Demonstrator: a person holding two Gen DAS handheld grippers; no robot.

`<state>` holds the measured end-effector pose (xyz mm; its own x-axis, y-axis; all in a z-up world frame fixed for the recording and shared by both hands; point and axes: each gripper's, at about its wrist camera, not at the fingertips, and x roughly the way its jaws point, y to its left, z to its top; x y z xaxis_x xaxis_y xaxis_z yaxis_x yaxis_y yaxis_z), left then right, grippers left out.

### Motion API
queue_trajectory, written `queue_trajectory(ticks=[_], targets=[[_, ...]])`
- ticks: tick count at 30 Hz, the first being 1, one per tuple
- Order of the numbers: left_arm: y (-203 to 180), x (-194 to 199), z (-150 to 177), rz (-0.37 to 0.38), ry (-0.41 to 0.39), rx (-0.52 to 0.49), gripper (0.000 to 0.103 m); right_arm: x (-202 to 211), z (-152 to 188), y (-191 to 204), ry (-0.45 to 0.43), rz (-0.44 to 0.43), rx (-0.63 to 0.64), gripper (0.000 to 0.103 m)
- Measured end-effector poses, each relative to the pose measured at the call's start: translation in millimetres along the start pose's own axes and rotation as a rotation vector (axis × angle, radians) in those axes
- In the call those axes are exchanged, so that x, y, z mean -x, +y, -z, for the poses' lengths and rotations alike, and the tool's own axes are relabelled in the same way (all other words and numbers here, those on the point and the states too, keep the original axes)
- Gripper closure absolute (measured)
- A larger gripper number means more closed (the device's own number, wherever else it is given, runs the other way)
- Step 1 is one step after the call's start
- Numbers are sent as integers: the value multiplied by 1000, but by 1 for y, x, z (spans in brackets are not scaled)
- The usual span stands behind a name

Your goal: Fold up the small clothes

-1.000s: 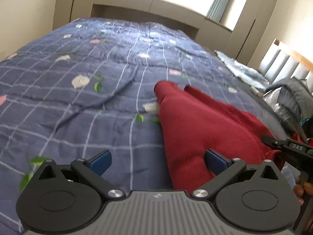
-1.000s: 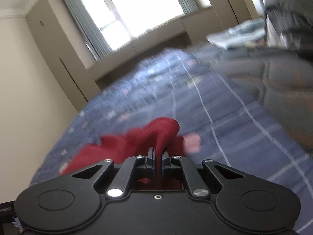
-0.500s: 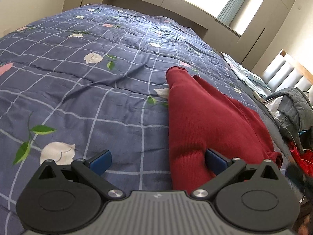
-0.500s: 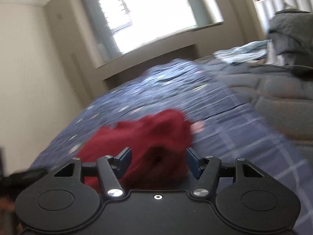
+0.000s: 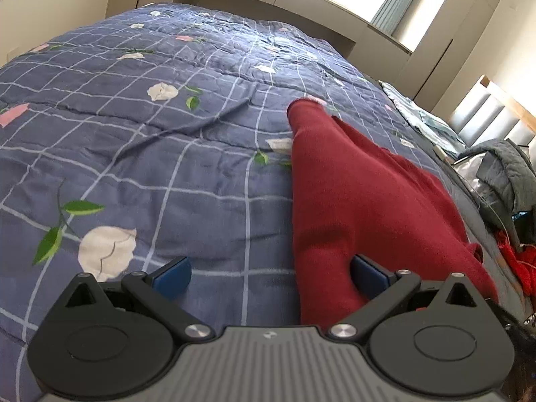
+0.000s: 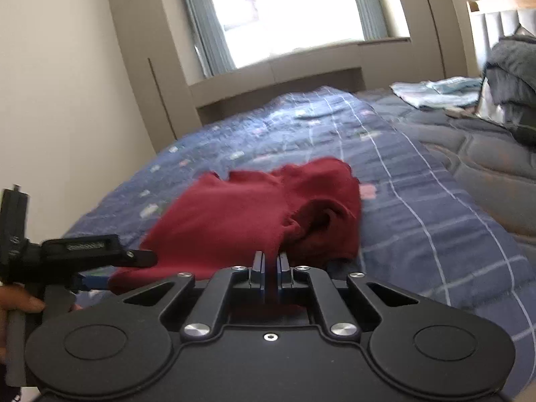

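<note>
On the bed point(image 5: 167, 174), over its blue checked quilt with flowers, a red garment point(image 5: 361, 201) lies spread toward the right edge. The left claw point(image 5: 268, 276) stands wide, its right pad resting over the near part of the cloth and its left pad over bare quilt, pinching nothing. The right claw point(image 6: 270, 268) has just closed again after opening, and its pads now clamp a fold of the garment's near edge. Folded pale clothes point(image 6: 435, 92) lie toward the far right corner.
</note>
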<state>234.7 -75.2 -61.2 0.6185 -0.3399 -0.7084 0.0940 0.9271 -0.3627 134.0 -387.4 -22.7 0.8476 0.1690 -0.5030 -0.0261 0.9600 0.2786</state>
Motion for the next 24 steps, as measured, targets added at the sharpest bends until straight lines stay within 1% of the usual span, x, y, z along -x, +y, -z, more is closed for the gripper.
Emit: queue_trajectory(ticks=[2, 4, 5, 6, 7, 8, 9, 10, 12, 13, 15, 16, 17, 20, 22, 24], targets=[[1, -2, 2, -8, 6, -17, 0, -6, 10, -1, 34, 13, 8, 98], [1, 1, 2, -8, 4, -26, 0, -12, 18, -3, 57, 6, 5, 96], [-1, 3, 1, -10, 2, -32, 1, -10, 20, -3, 46, 2, 2, 92], [-2, 6, -1, -17, -1, -38, 1, -5, 21, -4, 35, 0, 1, 83], [-5, 8, -4, -23, -6, -44, 0, -1, 20, -4, 24, 3, 4, 75], [-7, 11, -7, -29, -17, -52, 0, 2, 18, -5, 8, 9, 12, 60], [-11, 15, -12, -35, -38, -63, 0, 5, 15, -6, -10, 16, 23, 48], [-14, 17, -16, -36, -57, -73, 0, 7, 11, -8, -28, 22, 38, 44], [-22, 16, -29, -37, -90, -97, 0, 6, -1, -11, -55, 50, 62, 27], [-26, 13, -36, -46, -96, -105, 0, 1, -9, -13, -70, 69, 75, 22], [-36, 2, -50, -72, -104, -121, 0, -12, -24, -17, -102, 96, 91, 5], [-40, -4, -56, -80, -116, -133, 0, -23, -33, -18, -120, 104, 98, 3], [-43, -12, -61, -96, -122, -142, 0, -36, -42, -20, -130, 117, 107, 2], [-49, -38, -73, -149, -113, -161, 0, -77, -61, -25, -121, 147, 141, 2], [-48, -52, -74, -169, -105, -162, 0, -106, -69, -32, -96, 181, 154, 5], [-45, -59, -73, -168, -97, -150, 0, -129, -71, -42, -63, 212, 149, 10]])
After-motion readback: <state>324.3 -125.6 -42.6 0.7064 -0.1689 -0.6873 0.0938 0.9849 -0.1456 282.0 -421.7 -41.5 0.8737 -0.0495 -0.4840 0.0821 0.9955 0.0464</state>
